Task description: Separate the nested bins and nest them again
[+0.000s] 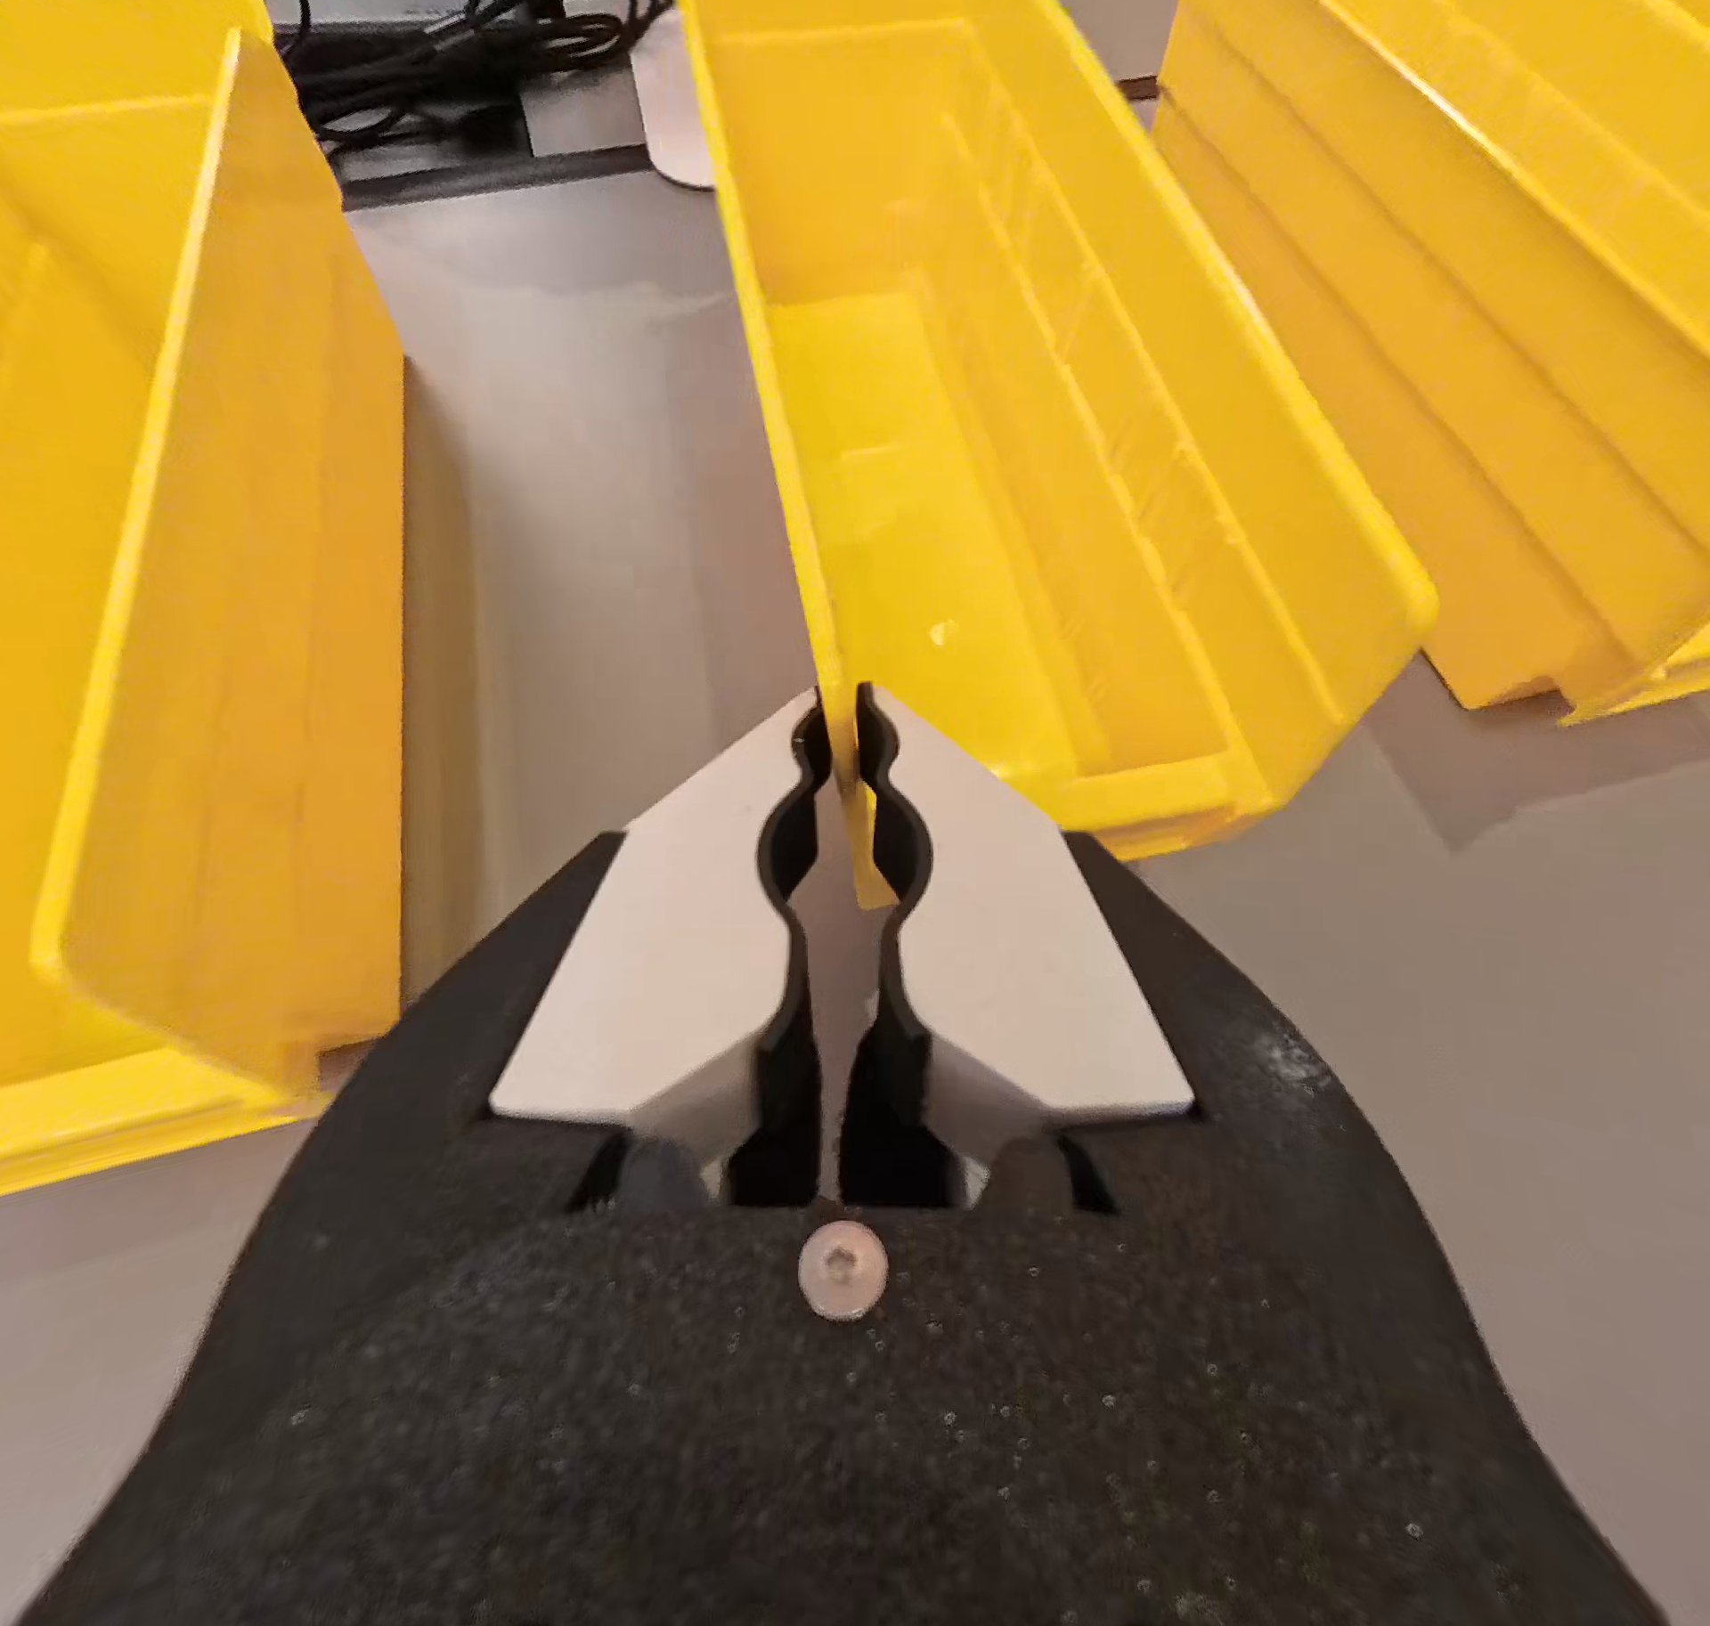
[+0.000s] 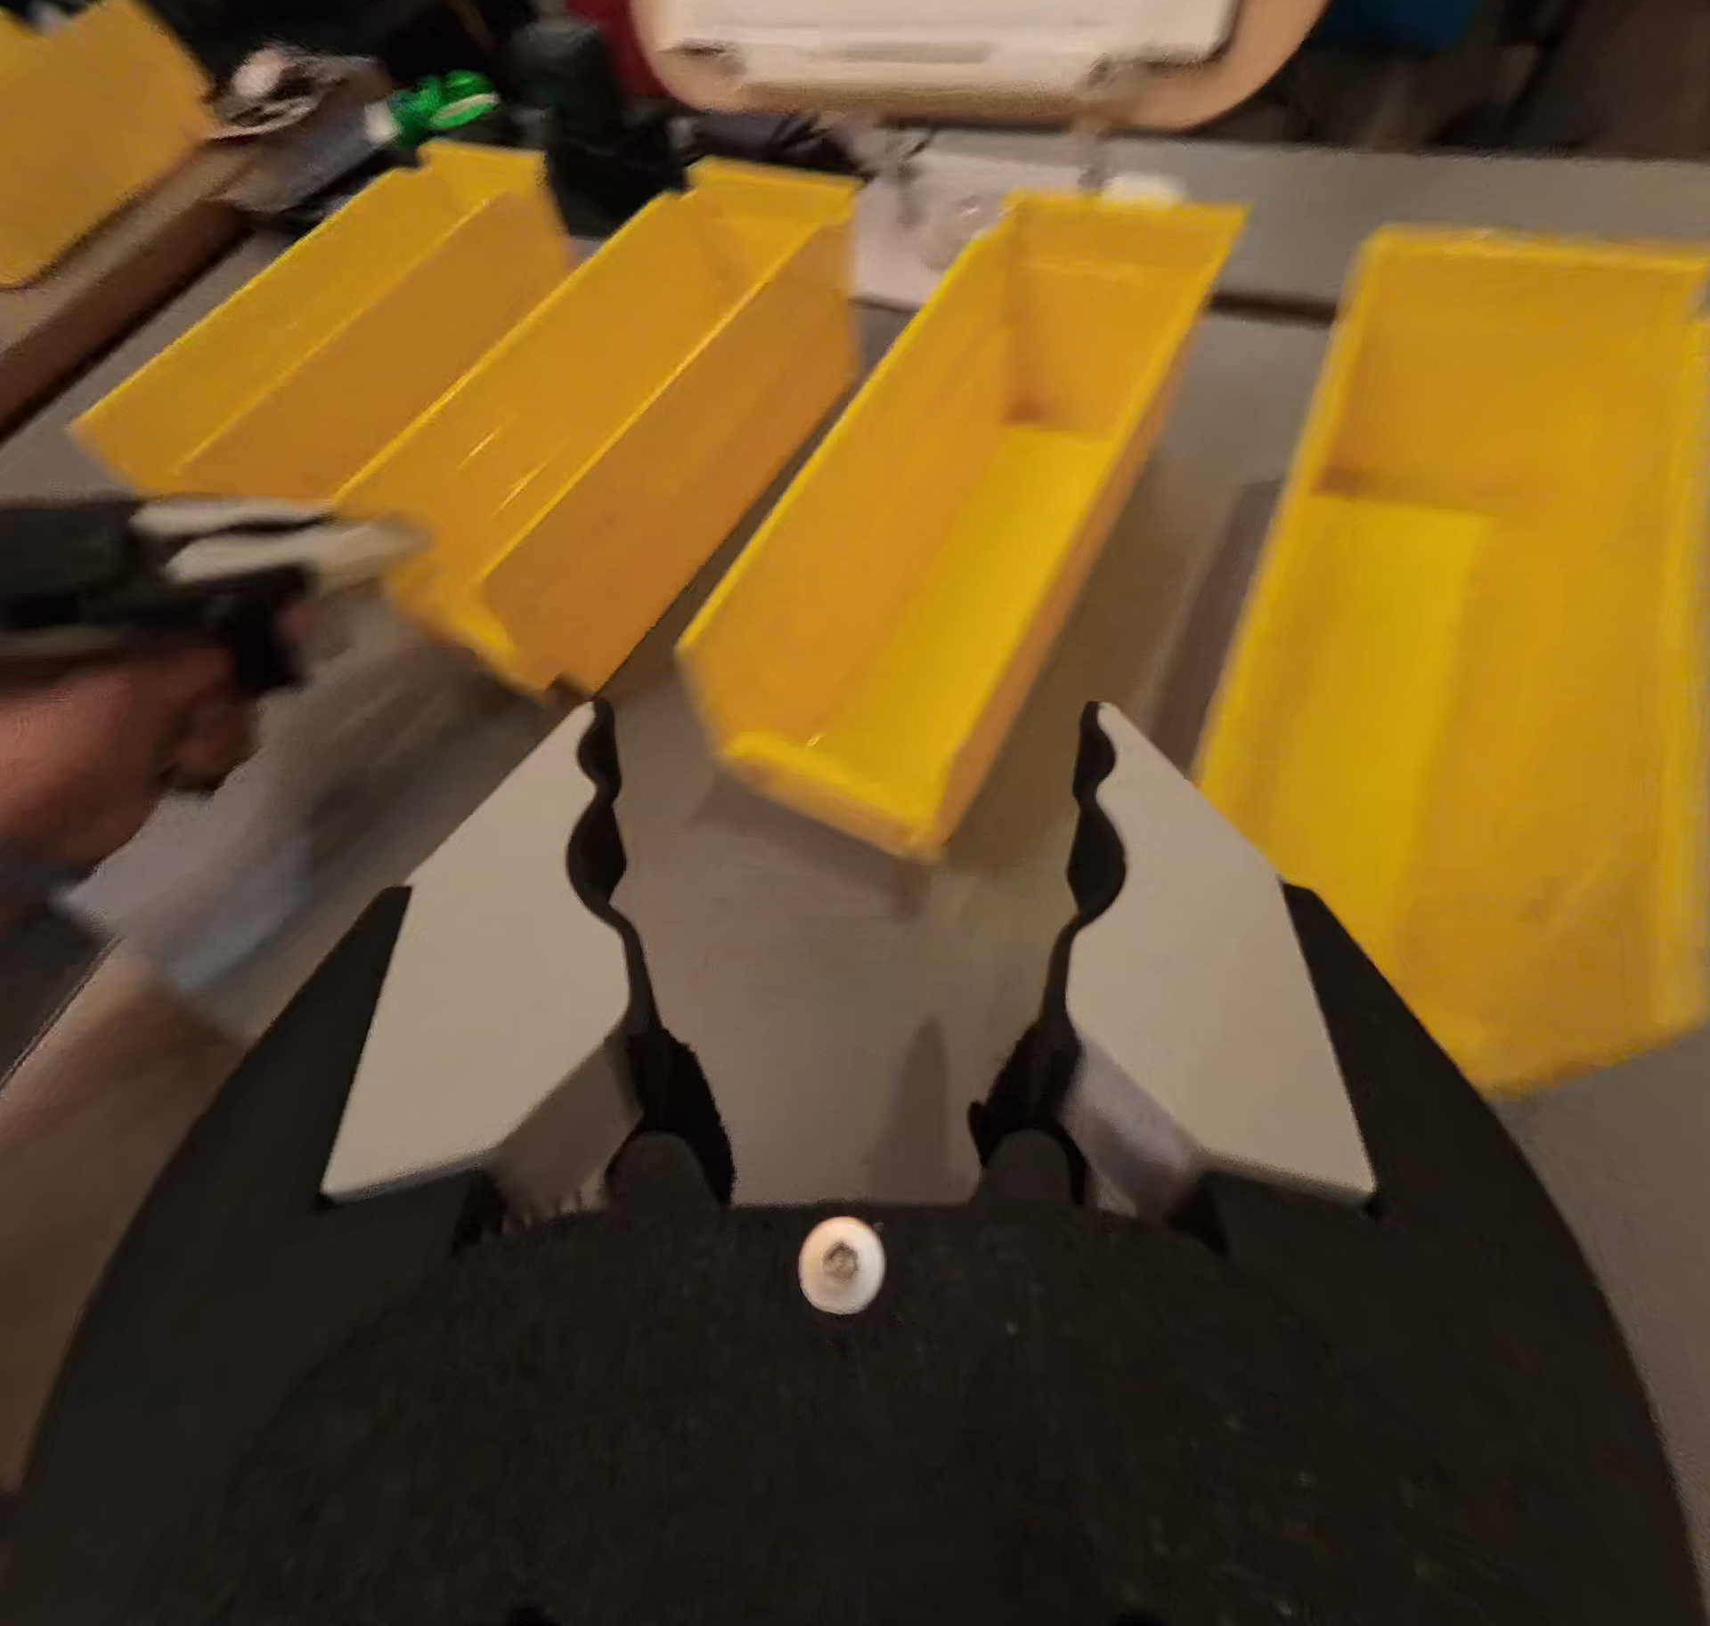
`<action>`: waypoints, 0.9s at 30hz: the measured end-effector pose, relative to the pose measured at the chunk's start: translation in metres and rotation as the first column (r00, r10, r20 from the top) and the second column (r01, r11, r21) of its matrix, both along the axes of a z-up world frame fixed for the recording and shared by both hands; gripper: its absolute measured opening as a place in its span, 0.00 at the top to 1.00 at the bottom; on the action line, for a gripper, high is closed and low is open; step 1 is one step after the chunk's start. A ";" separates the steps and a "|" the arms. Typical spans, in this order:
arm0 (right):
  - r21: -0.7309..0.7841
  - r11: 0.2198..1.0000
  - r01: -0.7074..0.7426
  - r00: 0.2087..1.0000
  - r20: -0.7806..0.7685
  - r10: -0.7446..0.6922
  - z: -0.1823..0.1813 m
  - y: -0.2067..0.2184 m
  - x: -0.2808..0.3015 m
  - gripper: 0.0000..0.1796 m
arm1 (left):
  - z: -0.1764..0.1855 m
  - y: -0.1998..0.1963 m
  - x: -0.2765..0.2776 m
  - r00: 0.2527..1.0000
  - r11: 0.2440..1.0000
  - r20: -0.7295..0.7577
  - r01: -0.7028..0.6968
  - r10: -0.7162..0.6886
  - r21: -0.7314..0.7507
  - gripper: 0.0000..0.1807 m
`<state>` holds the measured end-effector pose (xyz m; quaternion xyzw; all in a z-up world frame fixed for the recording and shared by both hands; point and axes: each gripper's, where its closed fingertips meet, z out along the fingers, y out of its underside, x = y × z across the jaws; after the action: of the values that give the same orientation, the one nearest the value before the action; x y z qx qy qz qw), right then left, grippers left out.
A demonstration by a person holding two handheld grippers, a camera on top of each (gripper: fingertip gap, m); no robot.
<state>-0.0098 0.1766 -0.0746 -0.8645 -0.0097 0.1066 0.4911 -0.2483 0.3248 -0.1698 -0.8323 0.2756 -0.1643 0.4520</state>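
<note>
Left gripper [image 1: 844, 721] clamped on a yellow bin's [image 1: 972, 434] side wall, right gripper [image 2: 847, 721] spread and empty; bins lie separated, so re-nesting looks next: carry this bin over a neighbour.

grey table [image 2: 1295, 194], yellow bins [image 2: 1471, 656] in a row, cables [image 1: 444, 37] at back

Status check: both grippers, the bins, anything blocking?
Left gripper shut on a yellow bin by its side wall. Right gripper open, empty, above the grey table. Bins spread apart side by side; nothing blocking.
</note>
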 end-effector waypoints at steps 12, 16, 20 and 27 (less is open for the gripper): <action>0.077 0.995 0.068 0.991 0.107 -0.076 -0.065 -0.075 -0.019 0.57 | -0.018 -0.032 0.022 1.000 0.996 0.000 0.013 -0.013 -0.087 0.89; 0.038 0.999 0.039 0.998 0.047 -0.041 -0.077 -0.075 -0.028 0.55 | -0.005 -0.054 0.025 0.997 0.992 0.058 0.058 -0.052 -0.114 0.78; 0.085 0.996 0.035 0.999 0.019 -0.036 -0.069 -0.076 -0.028 0.55 | 0.027 -0.113 0.014 0.962 0.967 0.190 0.221 -0.195 -0.126 0.81; 0.130 0.987 0.099 0.990 0.091 -0.111 -0.061 -0.076 -0.012 0.60 | 0.041 -0.140 -0.066 0.954 0.983 0.245 0.181 -0.173 -0.011 0.76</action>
<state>-0.0220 0.1005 -0.1356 -0.8354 0.0052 0.0370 0.5483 -0.3141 0.1845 -0.1284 -0.7853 0.2888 -0.3096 0.4517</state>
